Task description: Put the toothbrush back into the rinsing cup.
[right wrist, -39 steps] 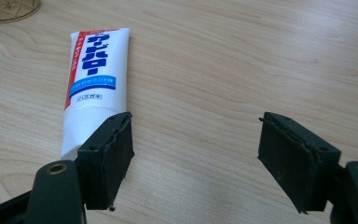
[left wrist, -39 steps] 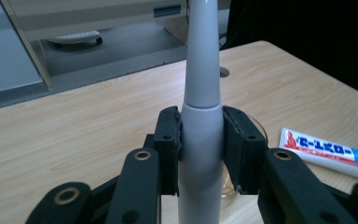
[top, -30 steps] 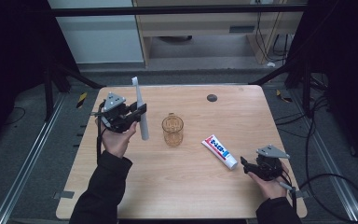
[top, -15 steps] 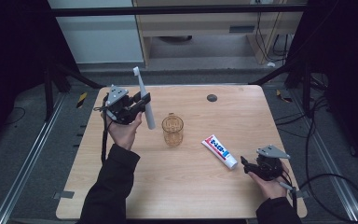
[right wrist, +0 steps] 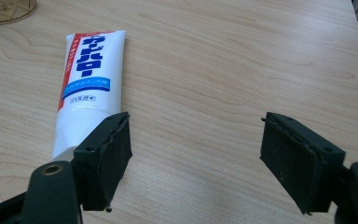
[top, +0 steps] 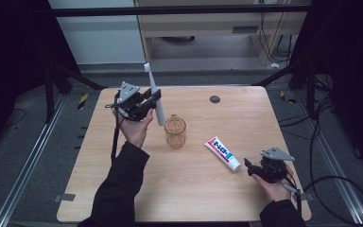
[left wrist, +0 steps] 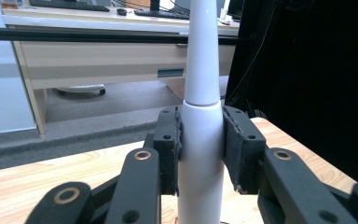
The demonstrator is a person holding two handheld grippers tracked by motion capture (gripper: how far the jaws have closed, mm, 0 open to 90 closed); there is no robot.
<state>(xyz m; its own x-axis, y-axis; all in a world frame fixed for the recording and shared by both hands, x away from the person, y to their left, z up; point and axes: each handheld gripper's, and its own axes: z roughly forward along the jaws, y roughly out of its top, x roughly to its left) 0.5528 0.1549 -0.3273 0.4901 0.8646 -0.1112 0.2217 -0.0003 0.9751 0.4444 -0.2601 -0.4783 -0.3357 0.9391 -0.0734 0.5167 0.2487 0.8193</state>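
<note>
White toothpaste tube (right wrist: 87,88) bears blue Japanese lettering, seemingly katakana.

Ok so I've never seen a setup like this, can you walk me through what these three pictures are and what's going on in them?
A person sits at a wooden table and holds a hand-operated two-jaw clamp tool in each hand; there is no robot arm. The wide picture comes from a camera above the table, looking down. The other two come from small cameras riding on each tool, looking along its black jaws.

The left gripper is shut on a white electric toothbrush, held upright above the table; its jaws press on the handle from both sides. The right gripper stands open and holds nothing, low over the table beside a toothpaste tube, which lies flat.

An amber glass cup stands mid-table, just right of the toothbrush. A small dark round thing lies near the far edge; I cannot tell what it is.
</note>
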